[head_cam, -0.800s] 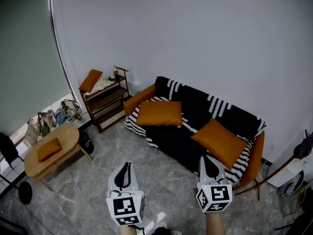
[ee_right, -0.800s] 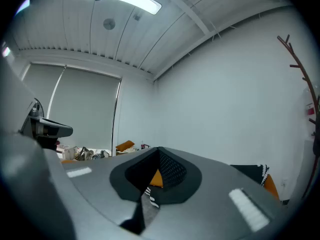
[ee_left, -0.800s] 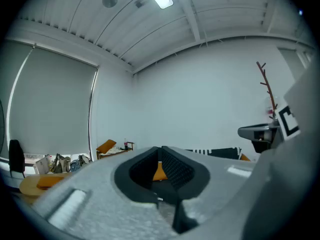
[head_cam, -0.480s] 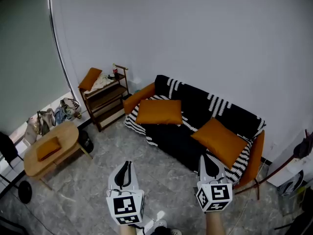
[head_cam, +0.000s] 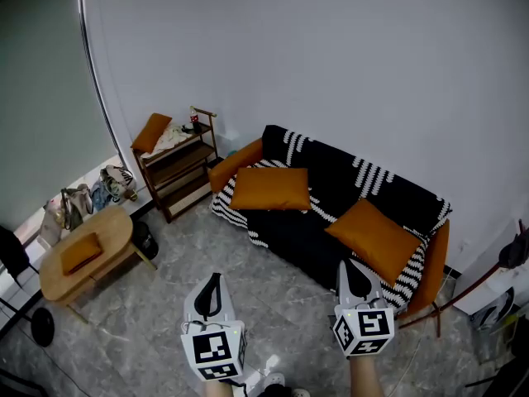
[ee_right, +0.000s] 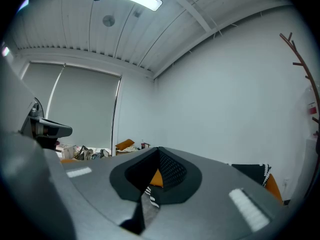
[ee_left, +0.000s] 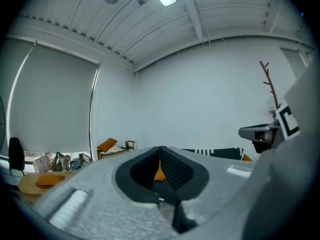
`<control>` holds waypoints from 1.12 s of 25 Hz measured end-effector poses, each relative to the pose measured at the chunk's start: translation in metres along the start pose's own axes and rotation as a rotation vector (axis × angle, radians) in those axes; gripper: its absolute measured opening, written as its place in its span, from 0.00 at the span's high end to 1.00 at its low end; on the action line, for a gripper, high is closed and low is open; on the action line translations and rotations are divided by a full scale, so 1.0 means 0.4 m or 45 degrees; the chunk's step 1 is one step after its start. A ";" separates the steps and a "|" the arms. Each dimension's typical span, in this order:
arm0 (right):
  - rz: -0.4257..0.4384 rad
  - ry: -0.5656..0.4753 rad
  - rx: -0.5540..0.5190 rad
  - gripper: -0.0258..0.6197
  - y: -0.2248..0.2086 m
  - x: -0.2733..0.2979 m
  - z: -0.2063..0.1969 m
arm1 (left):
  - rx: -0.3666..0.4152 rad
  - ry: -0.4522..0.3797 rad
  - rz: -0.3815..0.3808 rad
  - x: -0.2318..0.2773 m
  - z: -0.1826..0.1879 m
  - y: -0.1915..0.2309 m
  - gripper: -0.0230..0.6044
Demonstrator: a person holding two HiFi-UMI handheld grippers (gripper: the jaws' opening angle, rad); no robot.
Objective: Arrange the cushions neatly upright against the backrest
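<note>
Two cushions (head_cam: 269, 189) (head_cam: 376, 240) lie on the sofa (head_cam: 234, 166); shelf (head_cam: 178, 167) stands beside.

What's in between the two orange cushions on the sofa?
Just the sofa's black-and-white cover lies between the left cushion and the right cushion; the head view shows it.

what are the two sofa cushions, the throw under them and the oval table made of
The left cushion and right cushion: matte orange fabric, soft-looking; weave too small to tell. The throw: black-and-white knit or woven cloth, judging by its draped striped edges. The oval table: pale wood by its colour, smooth top.
</note>
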State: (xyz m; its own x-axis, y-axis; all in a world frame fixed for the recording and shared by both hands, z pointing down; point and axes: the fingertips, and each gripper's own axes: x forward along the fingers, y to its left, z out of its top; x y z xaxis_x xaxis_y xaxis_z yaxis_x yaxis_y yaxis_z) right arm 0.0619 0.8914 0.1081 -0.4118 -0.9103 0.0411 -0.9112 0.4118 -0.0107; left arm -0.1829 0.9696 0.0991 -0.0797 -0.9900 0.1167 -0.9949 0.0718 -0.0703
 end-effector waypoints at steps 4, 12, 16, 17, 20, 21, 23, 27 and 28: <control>0.021 -0.006 -0.003 0.85 0.026 0.036 -0.011 | -0.015 -0.013 0.015 0.031 -0.015 0.041 0.90; 0.024 0.021 0.012 0.64 0.045 0.122 -0.032 | -0.013 -0.003 -0.017 0.115 -0.031 0.077 0.69; 0.020 0.042 0.012 0.62 0.040 0.172 -0.045 | -0.018 0.020 -0.011 0.165 -0.042 0.097 0.68; 0.021 0.047 0.011 0.62 0.036 0.187 -0.049 | -0.021 0.025 -0.009 0.181 -0.045 0.100 0.68; 0.021 0.057 0.010 0.62 0.015 0.242 -0.060 | -0.025 0.036 -0.003 0.236 -0.054 0.107 0.68; 0.020 0.058 0.011 0.62 0.005 0.266 -0.063 | -0.023 0.038 0.001 0.258 -0.055 0.110 0.68; 0.021 0.057 0.014 0.61 -0.015 0.322 -0.066 | -0.017 0.042 0.009 0.308 -0.054 0.116 0.68; 0.041 0.053 0.019 0.61 -0.061 0.459 -0.072 | -0.007 0.041 0.045 0.432 -0.046 0.135 0.68; 0.047 0.052 0.022 0.61 -0.075 0.499 -0.072 | -0.006 0.040 0.054 0.469 -0.040 0.139 0.68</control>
State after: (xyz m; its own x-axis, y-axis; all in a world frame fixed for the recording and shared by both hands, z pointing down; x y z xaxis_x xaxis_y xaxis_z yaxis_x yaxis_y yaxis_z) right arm 0.0072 0.6988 0.1455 -0.4449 -0.8919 0.0808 -0.8955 0.4439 -0.0305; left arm -0.2543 0.7899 0.1330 -0.1238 -0.9817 0.1447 -0.9909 0.1145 -0.0710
